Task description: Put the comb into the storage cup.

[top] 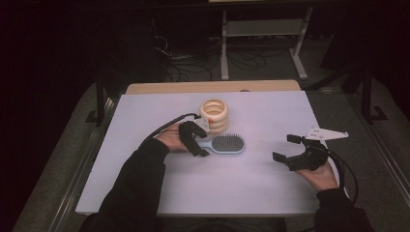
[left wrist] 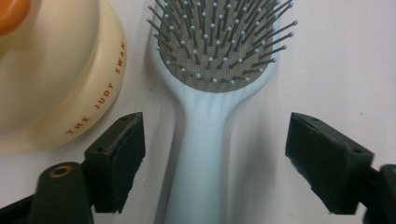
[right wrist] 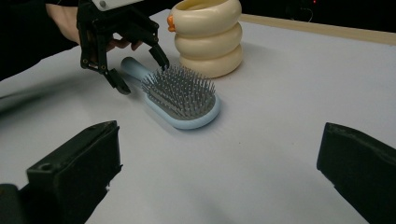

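A pale blue hairbrush [top: 225, 144] lies bristles up on the white board [top: 159, 193], its handle pointing left. My left gripper [top: 202, 141] hangs over that handle. In the left gripper view the handle [left wrist: 201, 154] runs between the two black pads [left wrist: 116, 163], with a gap on each side, so the left gripper [left wrist: 212, 158] is open. The right gripper view shows the brush [right wrist: 182, 100] and my left gripper [right wrist: 142, 75] astride its handle. My right gripper [top: 284, 147] rests near the board's right side, open and holding nothing [right wrist: 219, 172].
A cream toy of stacked rings [top: 214, 116] with an orange part stands just behind the brush, close to the left jaw [left wrist: 56, 79] [right wrist: 210, 42]. A wooden table edge [top: 212, 87] shows behind the board. A metal stand [top: 263, 43] and cables sit on the floor beyond.
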{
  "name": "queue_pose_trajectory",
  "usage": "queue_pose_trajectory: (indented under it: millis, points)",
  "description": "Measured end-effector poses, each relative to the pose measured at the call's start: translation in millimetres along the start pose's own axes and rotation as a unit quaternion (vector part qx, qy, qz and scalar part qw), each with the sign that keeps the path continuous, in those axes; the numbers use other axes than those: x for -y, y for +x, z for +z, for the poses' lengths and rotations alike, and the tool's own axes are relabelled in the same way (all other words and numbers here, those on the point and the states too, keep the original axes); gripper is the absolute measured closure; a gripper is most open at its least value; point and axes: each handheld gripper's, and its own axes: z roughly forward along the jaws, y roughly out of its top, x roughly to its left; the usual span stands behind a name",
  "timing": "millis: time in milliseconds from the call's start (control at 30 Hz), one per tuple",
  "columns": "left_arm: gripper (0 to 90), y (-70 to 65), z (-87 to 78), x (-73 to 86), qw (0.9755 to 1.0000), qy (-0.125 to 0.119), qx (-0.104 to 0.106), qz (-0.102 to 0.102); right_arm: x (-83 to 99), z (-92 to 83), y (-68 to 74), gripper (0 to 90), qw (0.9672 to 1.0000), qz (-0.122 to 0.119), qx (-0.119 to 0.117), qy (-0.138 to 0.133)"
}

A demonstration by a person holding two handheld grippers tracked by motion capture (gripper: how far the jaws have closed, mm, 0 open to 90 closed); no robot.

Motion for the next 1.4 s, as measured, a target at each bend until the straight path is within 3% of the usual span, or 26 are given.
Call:
queue_pose_trajectory:
  millis: [200, 733, 1000, 1100, 1400]
  points:
    - [27.7, 0.6, -0.9, -0.4, 1.0000, 0.003, 0.000, -0.003, -0.1, -0.2, 0.0, 0.0, 1.0000, 0.000, -0.002, -0.001]
    - [52.6, -1.4, 0.5, -2.8, 0.9993, 0.017, -0.022, 0.026, -0.2, 0.4, 0.4, 0.0, 1.0000, -0.004, 0.000, -0.001]
    - [63.8, -2.5, 2.7, -3.3, 0.9986, 0.022, -0.026, 0.042, -0.1, 0.5, 0.2, 0.0, 1.0000, -0.003, -0.001, -0.001]
    - [68.8, -1.9, 3.2, -4.2, 0.9986, 0.026, -0.018, 0.042, -0.2, 0.3, 0.4, 0.0, 1.0000, -0.002, -0.002, -0.002]
    - [70.2, -3.1, 2.7, -5.5, 0.9979, 0.030, -0.021, 0.054, -0.1, 1.0, 0.3, 0.0, 1.0000, -0.004, -0.002, 0.000]
